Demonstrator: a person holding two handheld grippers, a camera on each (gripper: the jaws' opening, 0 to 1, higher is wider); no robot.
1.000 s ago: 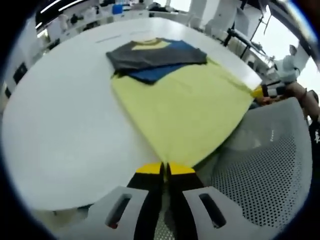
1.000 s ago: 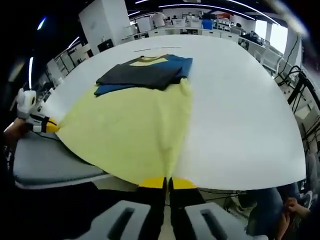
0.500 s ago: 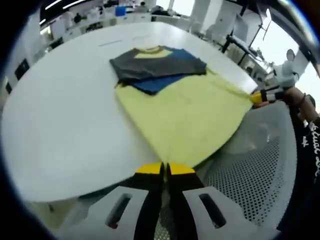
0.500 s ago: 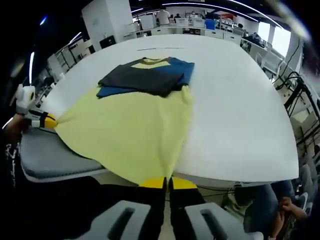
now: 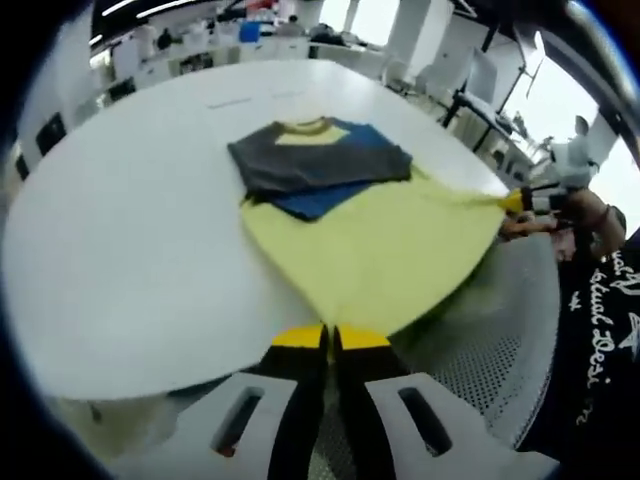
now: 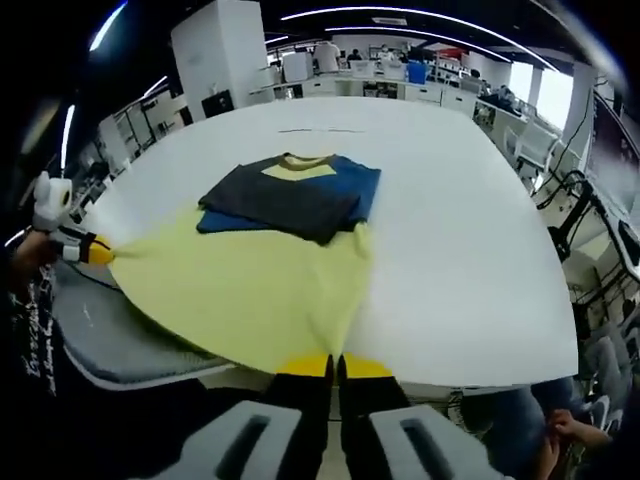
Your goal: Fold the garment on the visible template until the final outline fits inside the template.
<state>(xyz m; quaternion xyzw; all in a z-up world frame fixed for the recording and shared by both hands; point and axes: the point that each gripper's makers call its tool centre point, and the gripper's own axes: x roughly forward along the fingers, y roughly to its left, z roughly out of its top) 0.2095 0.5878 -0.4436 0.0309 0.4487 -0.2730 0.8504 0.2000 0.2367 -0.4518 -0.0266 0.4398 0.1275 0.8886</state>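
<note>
Two closed tools, left tool point(image 5: 331, 338) and right tool point(image 6: 335, 367), each pinching a corner of the garment point(image 6: 270, 280) spread ahead across the table point(image 6: 470, 250).

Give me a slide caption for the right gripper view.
Right tool and left tool pinch a shirt's yellow hem on a white table.

You are looking at a pale yellow cloth garment point(image 5: 385, 255) with dark grey and blue sleeves and a yellow collar, lying on a plain white round table point(image 5: 130, 230). Your black grippers are showing yellow tips; a grey perforated mesh chair point(image 5: 480, 350) is sitting alongside.
</note>
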